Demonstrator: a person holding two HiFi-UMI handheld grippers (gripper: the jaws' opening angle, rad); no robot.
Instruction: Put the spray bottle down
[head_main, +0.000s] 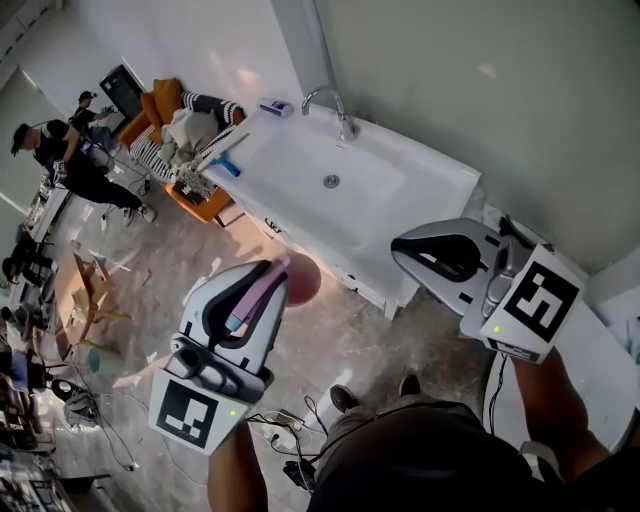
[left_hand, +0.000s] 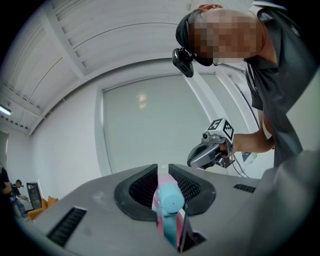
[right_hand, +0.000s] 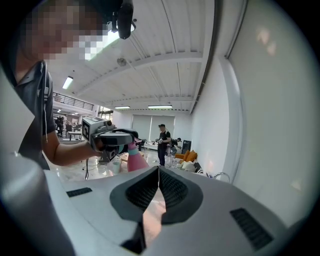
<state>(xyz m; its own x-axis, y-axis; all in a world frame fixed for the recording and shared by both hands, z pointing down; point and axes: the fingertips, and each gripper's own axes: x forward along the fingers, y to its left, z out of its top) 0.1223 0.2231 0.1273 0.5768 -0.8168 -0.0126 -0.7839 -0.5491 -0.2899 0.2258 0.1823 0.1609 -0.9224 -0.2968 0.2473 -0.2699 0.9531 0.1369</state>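
Note:
In the head view my left gripper (head_main: 262, 278) hangs at lower left over the floor, shut on a pink spray bottle (head_main: 301, 280) with a teal trigger; its round body sticks out past the fingertips. The left gripper view shows the teal-and-pink bottle (left_hand: 167, 207) pinched between the dark pads of that gripper (left_hand: 163, 175). My right gripper (head_main: 400, 250) is held at the right, beside the basin's near corner, jaws shut with nothing between them. The right gripper view shows its tips (right_hand: 158, 172) meeting, and beyond them the left gripper (right_hand: 112, 137) with the pink bottle (right_hand: 135, 159).
A white basin (head_main: 300, 190) with a chrome faucet (head_main: 335, 105) stands against the wall ahead. A blue-handled tool (head_main: 225, 160) lies on its left rim. An orange sofa (head_main: 170, 130) and people (head_main: 70, 160) are at far left. Cables (head_main: 290, 430) lie on the floor by my feet.

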